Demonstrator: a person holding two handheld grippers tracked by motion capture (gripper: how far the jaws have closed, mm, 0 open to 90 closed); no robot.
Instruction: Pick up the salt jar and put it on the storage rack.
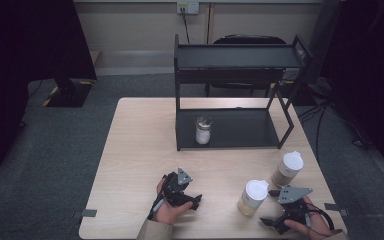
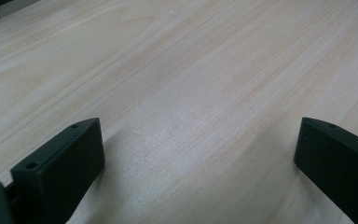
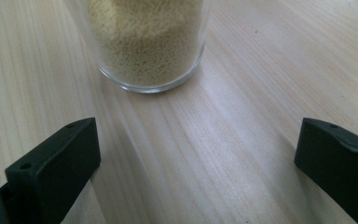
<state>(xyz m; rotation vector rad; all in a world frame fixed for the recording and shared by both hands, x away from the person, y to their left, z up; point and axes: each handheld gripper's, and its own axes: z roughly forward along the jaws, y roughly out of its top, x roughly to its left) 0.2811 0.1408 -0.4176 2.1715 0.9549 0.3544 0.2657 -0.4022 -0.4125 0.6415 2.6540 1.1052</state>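
One small clear glass jar with a silver lid (image 1: 203,130) is already stood on the lower shelf of the black metal two-tier rack (image 1: 232,75). Two taller white-lidded glass jars are left on the pale wooden table (image 1: 140,150) in front of that rack: a yellow-grain one (image 1: 252,198) and a brown-filled one (image 1: 287,169). The right gripper (image 1: 271,223), jaws wide and empty, is aimed at the yellow-grain jar. The left gripper (image 1: 196,201) is held wide, empty.

On the table (image 1: 130,150) we find a two-tier rack (image 1: 235,95) at twelve o'clock, a small jar (image 1: 203,130) standing on its lower shelf (toward its left end). At four o'clock two lidded jars stand apart: the nearer jar (image 1: 253,197) before and left of the farther jar (image 1: 287,169).
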